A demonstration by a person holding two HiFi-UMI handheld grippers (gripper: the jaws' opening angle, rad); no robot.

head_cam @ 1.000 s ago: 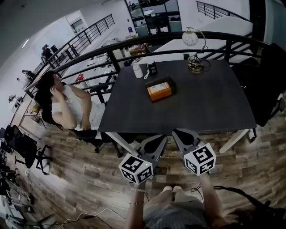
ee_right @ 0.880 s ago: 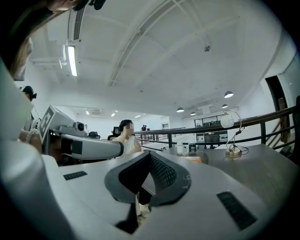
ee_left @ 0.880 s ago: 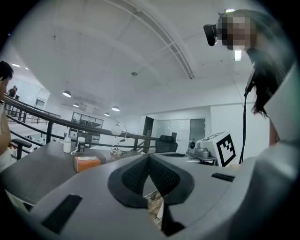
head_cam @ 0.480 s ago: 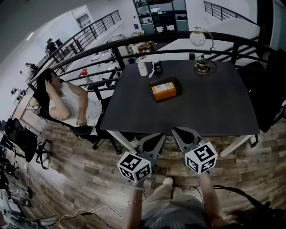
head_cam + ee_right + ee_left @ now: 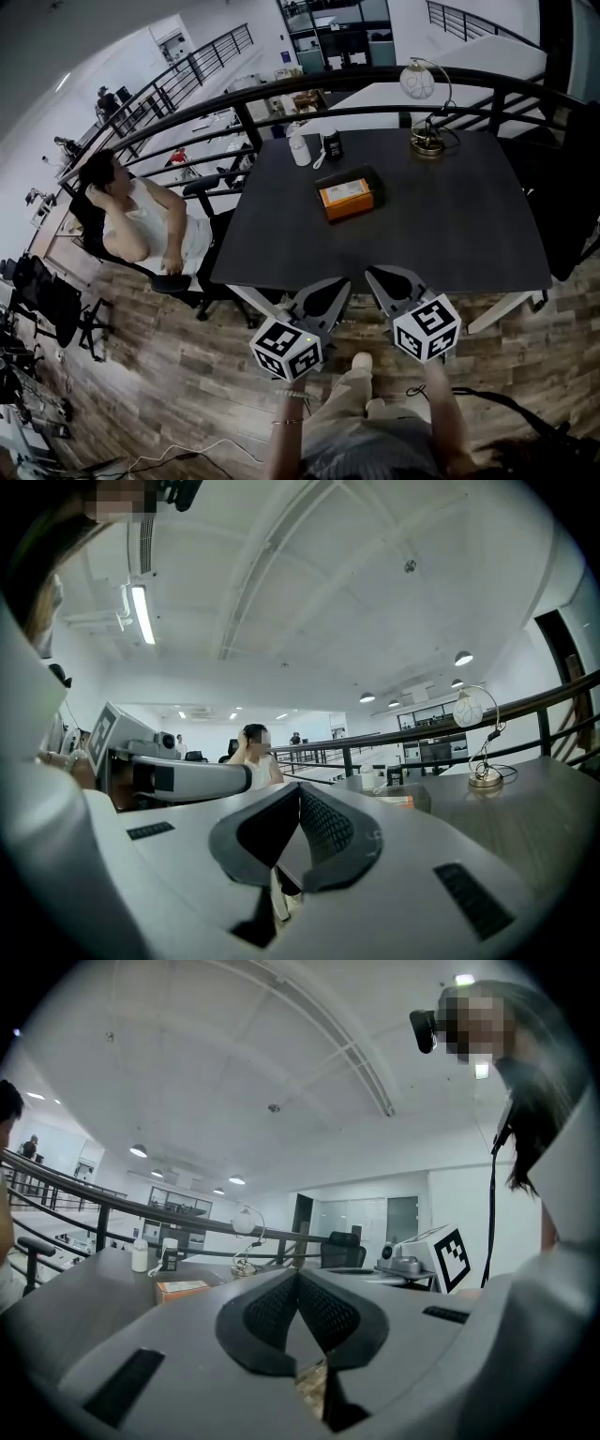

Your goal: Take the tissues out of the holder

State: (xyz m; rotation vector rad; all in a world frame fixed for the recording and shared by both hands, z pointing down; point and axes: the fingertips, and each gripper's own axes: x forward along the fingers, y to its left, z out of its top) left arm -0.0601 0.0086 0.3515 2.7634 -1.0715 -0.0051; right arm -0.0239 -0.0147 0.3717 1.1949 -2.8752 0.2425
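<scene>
Right now, the left gripper [image 5: 330, 292] and the right gripper [image 5: 386, 284] are hanging just off the near edge of the table [image 5: 441, 225], each with its jaws pressed together and holding nothing. The tissue holder [image 5: 349, 194] is sitting near the middle of the table, well apart from both. Farther back, a white bottle [image 5: 299, 148] and a black cup [image 5: 331, 143] are standing by the far left corner, and a lamp [image 5: 427, 103] is standing at the far edge.
</scene>
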